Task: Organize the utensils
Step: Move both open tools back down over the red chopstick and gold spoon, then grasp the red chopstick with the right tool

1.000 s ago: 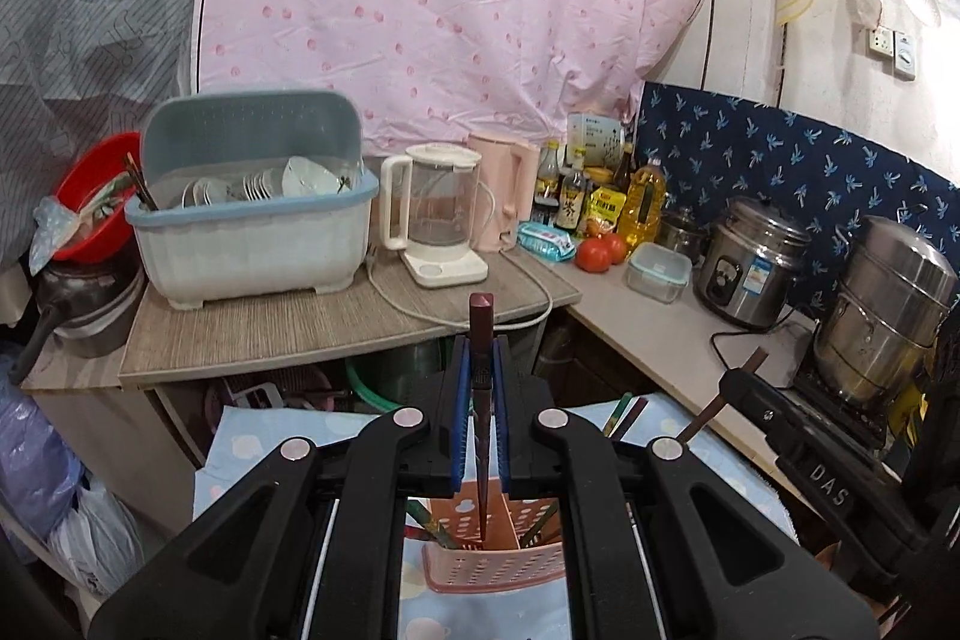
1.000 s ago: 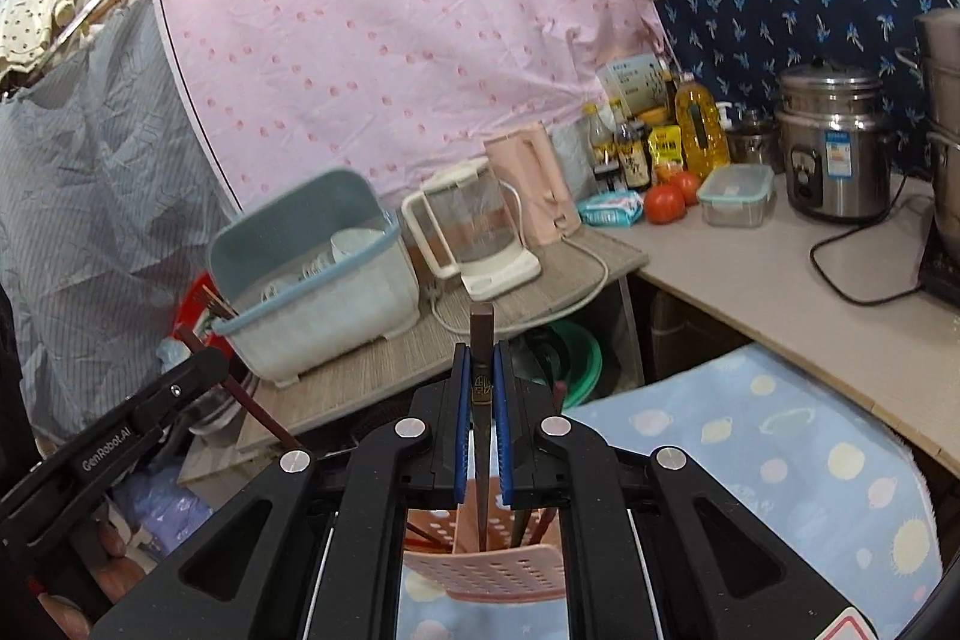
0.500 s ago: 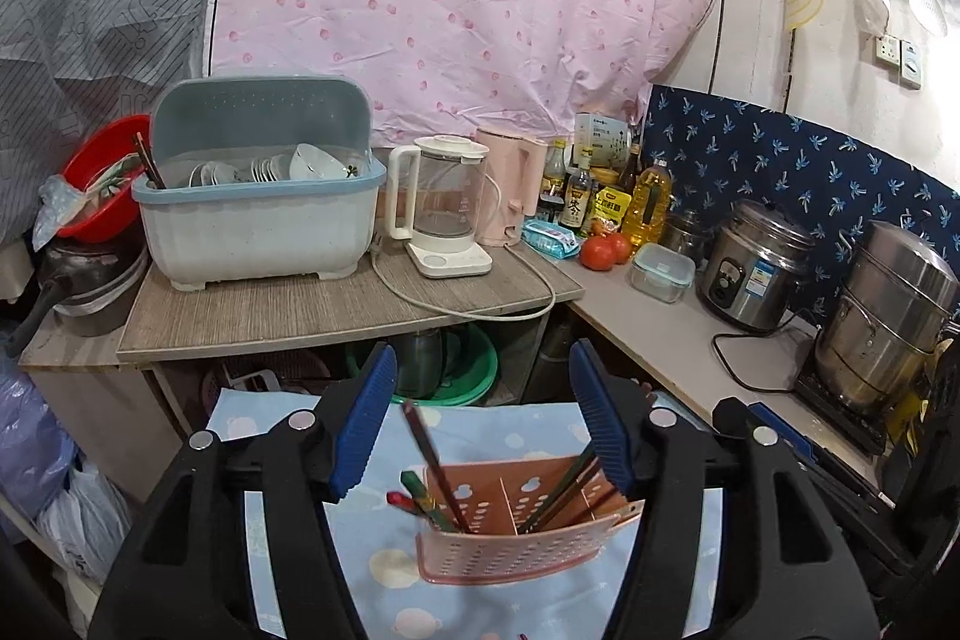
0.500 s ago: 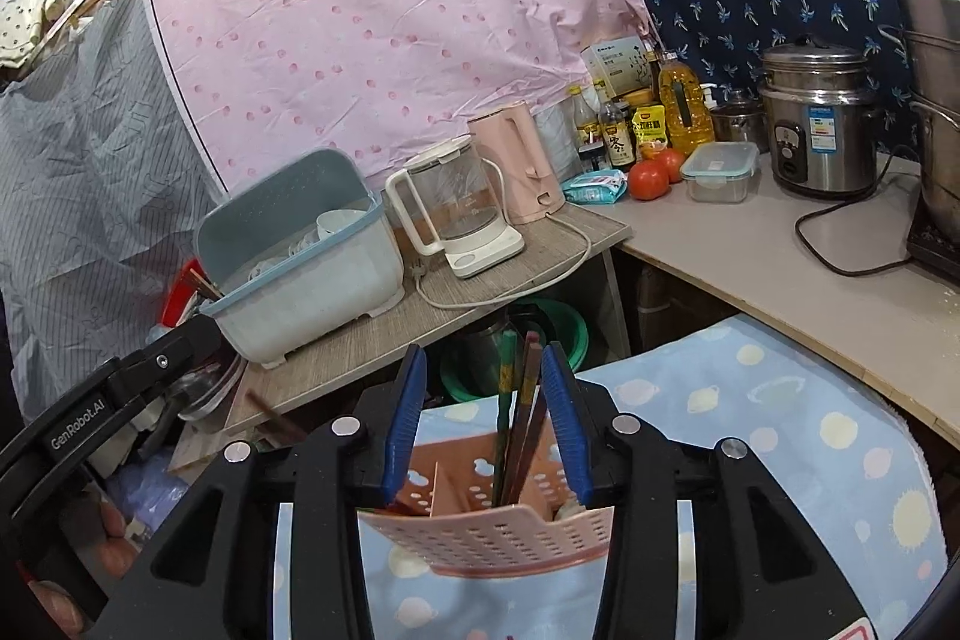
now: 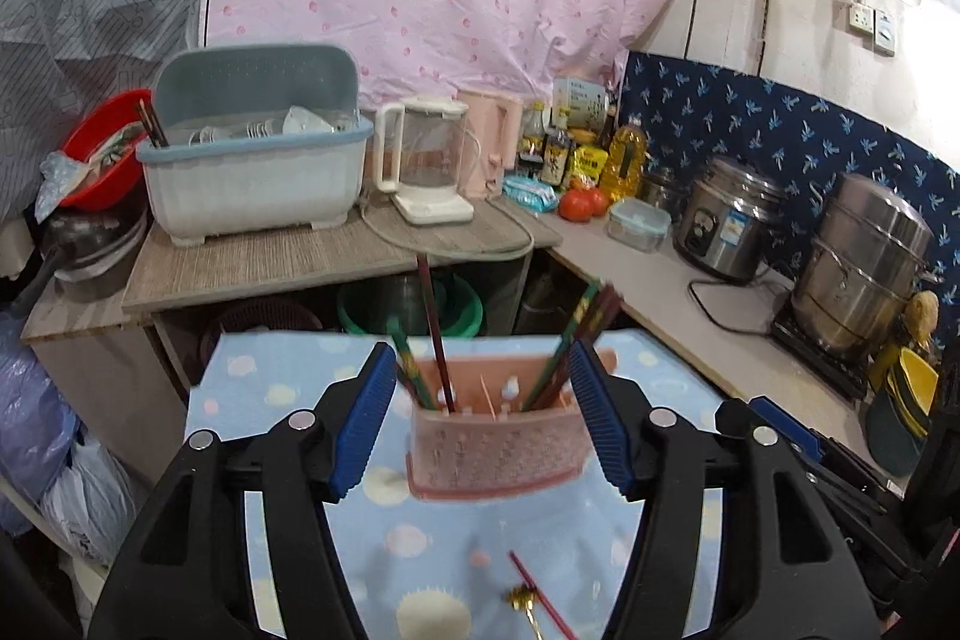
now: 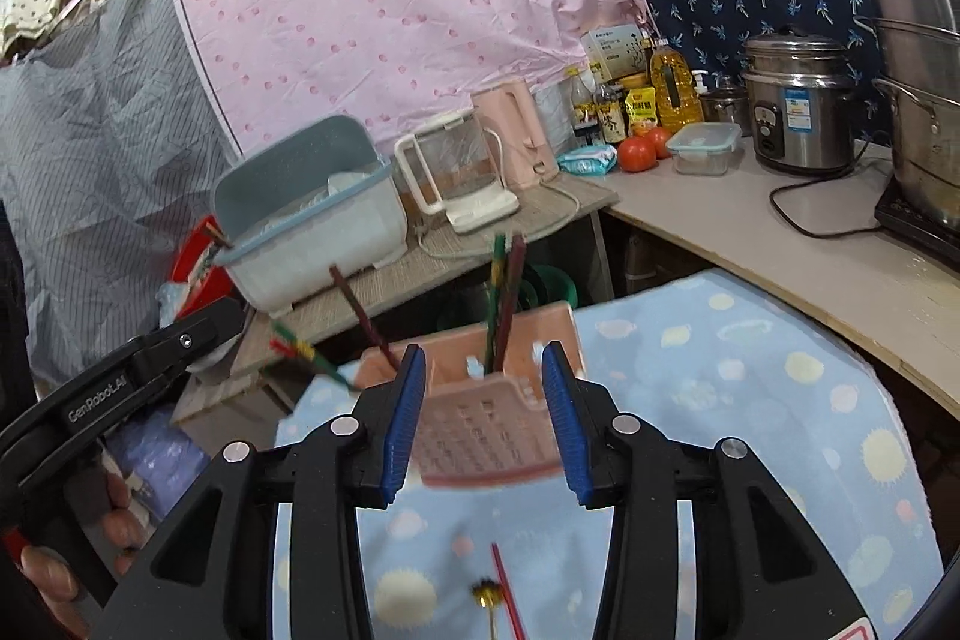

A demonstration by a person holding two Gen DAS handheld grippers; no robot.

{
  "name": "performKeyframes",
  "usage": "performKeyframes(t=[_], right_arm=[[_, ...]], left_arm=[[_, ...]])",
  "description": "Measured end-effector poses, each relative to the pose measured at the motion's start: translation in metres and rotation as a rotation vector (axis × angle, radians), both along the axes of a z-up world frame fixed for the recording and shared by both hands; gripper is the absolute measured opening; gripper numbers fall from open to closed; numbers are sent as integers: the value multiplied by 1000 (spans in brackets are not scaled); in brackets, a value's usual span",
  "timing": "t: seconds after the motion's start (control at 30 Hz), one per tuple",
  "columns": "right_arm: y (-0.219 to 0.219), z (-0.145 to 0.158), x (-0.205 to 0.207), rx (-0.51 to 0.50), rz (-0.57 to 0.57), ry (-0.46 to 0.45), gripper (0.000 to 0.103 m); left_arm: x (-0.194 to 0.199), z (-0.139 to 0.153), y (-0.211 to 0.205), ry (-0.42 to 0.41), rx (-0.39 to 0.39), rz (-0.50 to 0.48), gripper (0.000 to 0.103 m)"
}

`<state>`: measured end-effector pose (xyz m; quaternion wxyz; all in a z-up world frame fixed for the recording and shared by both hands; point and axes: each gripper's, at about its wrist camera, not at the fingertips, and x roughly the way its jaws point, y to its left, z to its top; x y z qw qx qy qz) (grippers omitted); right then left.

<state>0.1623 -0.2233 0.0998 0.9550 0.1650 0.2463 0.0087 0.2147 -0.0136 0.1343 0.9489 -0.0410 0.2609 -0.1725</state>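
Observation:
A pink perforated utensil caddy [image 5: 498, 442] stands on the blue dotted cloth [image 5: 270, 388], with dark chopsticks [image 5: 433, 328] leaning in its left part and more chopsticks [image 5: 585, 331] in its right part. My left gripper [image 5: 481, 358] is open just in front of the caddy, with nothing between its pads. In the right wrist view the caddy [image 6: 486, 430] sits just beyond my right gripper [image 6: 482, 352], which is open and holds nothing. Chopsticks [image 6: 507, 289] stand up in the caddy. A red chopstick [image 5: 540, 604] and a small gold utensil [image 5: 523, 595] lie on the cloth close below the grippers.
Behind the table, a counter carries a blue-lidded dish bin [image 5: 252, 172], a glass kettle [image 5: 429, 172], bottles, tomatoes [image 5: 579, 205], a rice cooker [image 5: 729, 226] and a steel steamer pot [image 5: 864, 280]. The left gripper's body [image 6: 120, 382] and a hand [image 6: 54, 574] fill the right wrist view's left edge.
Each gripper was shut on a dark chopstick above the caddy. Both have opened, let go and drawn back and down; the chopsticks now stand in the caddy.

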Motion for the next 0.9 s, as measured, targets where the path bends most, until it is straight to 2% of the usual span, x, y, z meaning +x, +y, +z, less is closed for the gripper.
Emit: performKeyframes(t=[0.17,0.37,0.5,0.77,0.9], right_arm=[[3,-37,-44,-5,16,83,40],[10,-100,-98,-32,44,229,40],[21,-133,-121,-50,75,301,40],[37,-168,-140,-83,117,372,37],[39,-174,-138,-95,125,387,29]], left_arm=[[-29,-47,0,115,3,-22,57],[-67,-107,-1,245,19,-49,57],[-89,-141,2,324,28,-51,57],[-121,-182,12,405,82,-22,57],[-130,-194,16,437,96,-12,57]])
